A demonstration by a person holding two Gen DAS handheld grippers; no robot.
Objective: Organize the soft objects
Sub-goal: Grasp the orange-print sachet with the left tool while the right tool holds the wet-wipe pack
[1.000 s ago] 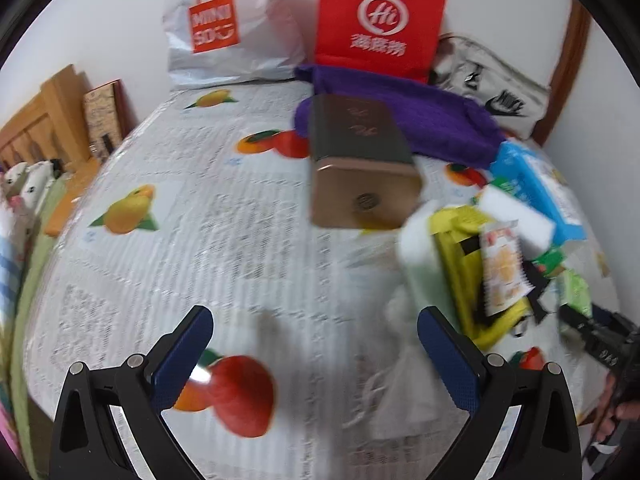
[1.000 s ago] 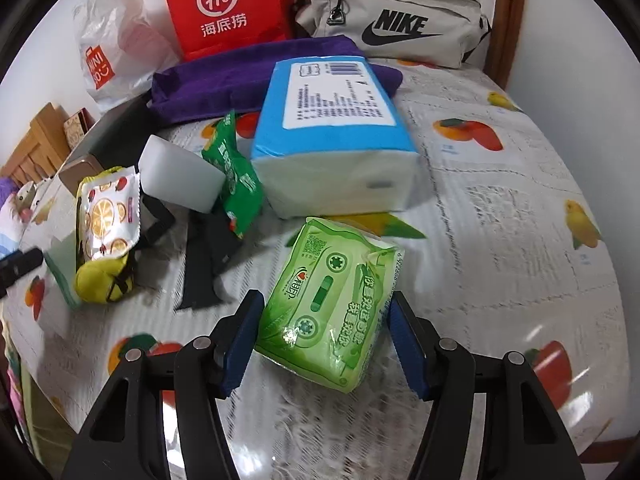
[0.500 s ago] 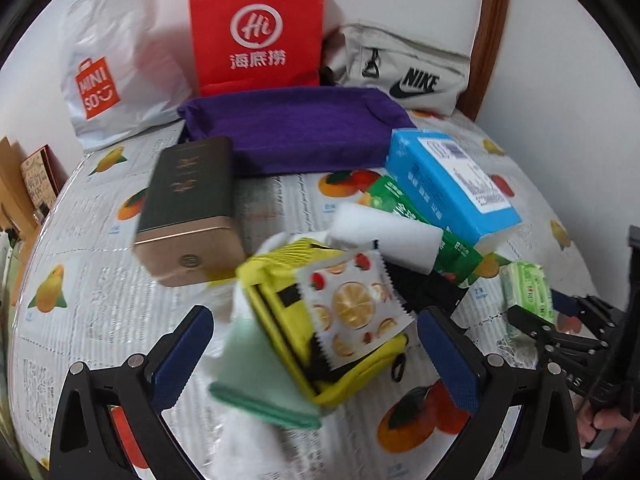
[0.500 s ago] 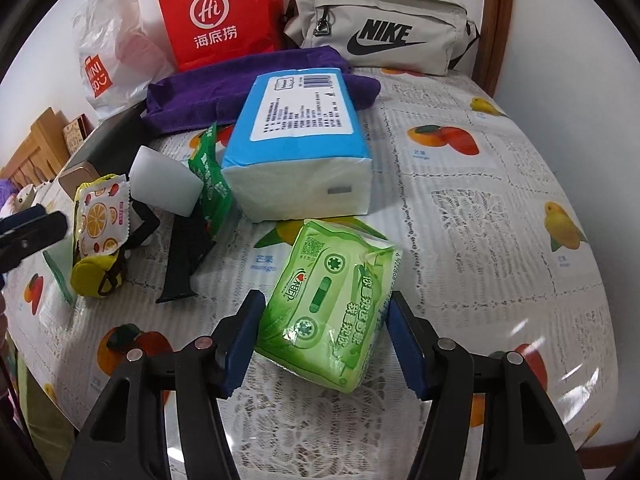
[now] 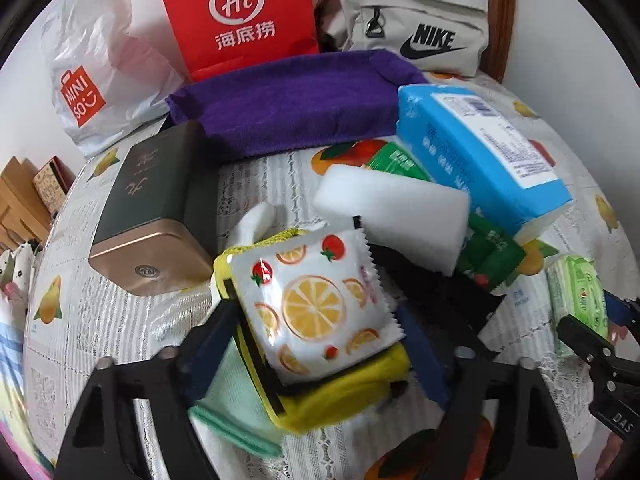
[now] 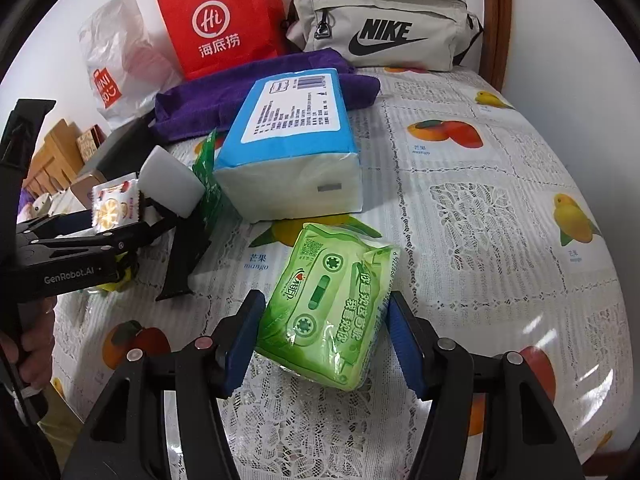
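In the left wrist view my left gripper (image 5: 320, 356) is open, its fingers on either side of a yellow pouch (image 5: 340, 396) with an orange-print sachet (image 5: 316, 308) lying on top. A white sponge block (image 5: 392, 216), a green packet (image 5: 488, 256) and a blue tissue pack (image 5: 480, 160) lie behind. In the right wrist view my right gripper (image 6: 324, 344) is open, its fingers either side of a green wet-wipe pack (image 6: 328, 316) lying on the table. The left gripper (image 6: 100, 240) shows at the left there.
A dark tin with a gold end (image 5: 156, 212) lies left of the pouch. A purple cloth (image 5: 292, 100), a red paper bag (image 5: 240, 16), a white Miniso bag (image 5: 92, 76) and a grey Nike bag (image 5: 412, 36) stand at the back. A mint cloth (image 5: 232, 412) lies under the pouch.
My left gripper swung right from bare tablecloth and moved in around the yellow pouch and sachet. My right gripper stayed around the green wipe pack, with a small shift of view.
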